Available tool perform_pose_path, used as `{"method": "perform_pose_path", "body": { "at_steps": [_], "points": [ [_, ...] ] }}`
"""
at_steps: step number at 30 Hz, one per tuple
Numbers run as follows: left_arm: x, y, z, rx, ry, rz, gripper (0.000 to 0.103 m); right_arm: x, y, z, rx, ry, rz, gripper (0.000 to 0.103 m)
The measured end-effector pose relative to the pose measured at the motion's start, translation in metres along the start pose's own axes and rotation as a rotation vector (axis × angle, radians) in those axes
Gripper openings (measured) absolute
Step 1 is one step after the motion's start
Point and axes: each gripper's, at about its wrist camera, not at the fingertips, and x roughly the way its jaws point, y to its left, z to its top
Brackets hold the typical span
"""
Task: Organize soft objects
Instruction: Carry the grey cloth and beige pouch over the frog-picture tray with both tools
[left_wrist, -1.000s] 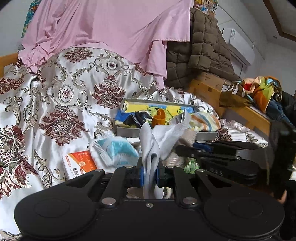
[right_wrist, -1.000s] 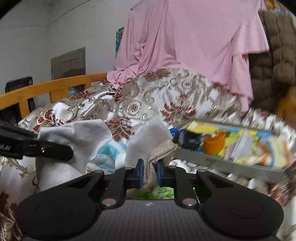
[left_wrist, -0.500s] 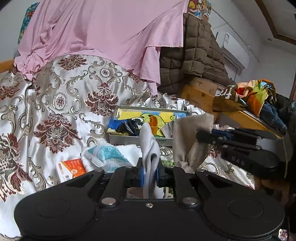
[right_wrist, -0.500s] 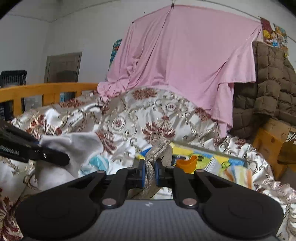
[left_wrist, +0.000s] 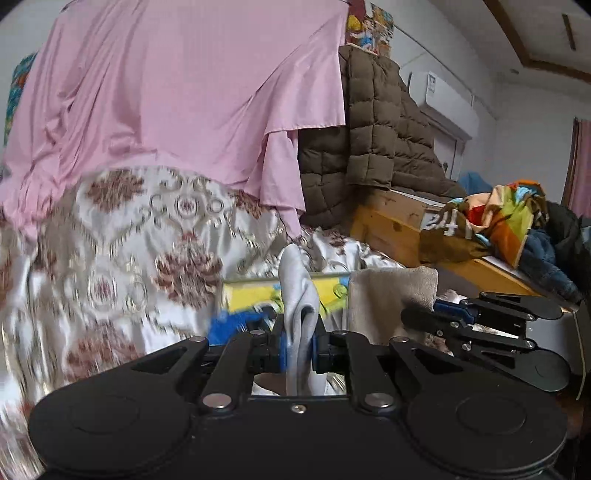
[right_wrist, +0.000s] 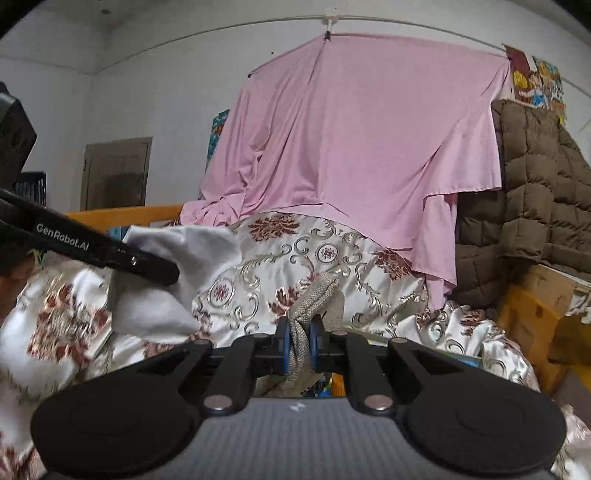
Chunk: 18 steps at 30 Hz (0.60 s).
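Both grippers have come up off the bed since a second ago, so the colourful flat box (left_wrist: 258, 291) with the orange cup and the blue-and-white packet have dropped low or out of the left view, and more of the wall shows.

The left gripper (left_wrist: 298, 349) is clamped tight on a pale grey soft cloth (left_wrist: 297, 291), which sticks up between the blue pads and folds over at the top. In the right view that cloth looks white and bunched (right_wrist: 177, 273), with the left gripper's black finger across it.

The right gripper (right_wrist: 298, 349) is pinched shut on a beige knitted cloth (right_wrist: 314, 299); in the left view it hangs as a tan flap (left_wrist: 388, 299) just right of the grey one.

Behind them lies a shiny white floral bedspread (right_wrist: 295, 266), a hanging pink sheet (right_wrist: 351, 147) and a brown quilted jacket (right_wrist: 535, 184).
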Motion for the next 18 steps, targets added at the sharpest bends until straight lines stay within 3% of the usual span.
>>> {"method": "perform_pose_path", "body": {
  "at_steps": [4,8,12,18],
  "points": [
    [0.036,0.015,0.037,-0.013,-0.012,0.006,0.013,0.043,-0.026,0.022,0.015,0.007,-0.005,0.011],
    [0.083,0.029,0.053,0.0,-0.028,0.015,0.013,0.093,-0.054,0.032,0.036,0.017,-0.014,0.011],
    [0.14,0.035,0.052,0.046,-0.016,0.002,0.013,0.139,-0.081,0.025,0.055,0.037,-0.044,0.011],
    [0.23,0.037,0.033,0.026,0.045,-0.028,0.013,0.184,-0.115,-0.002,0.066,0.107,-0.088,0.011]
  ]
}}
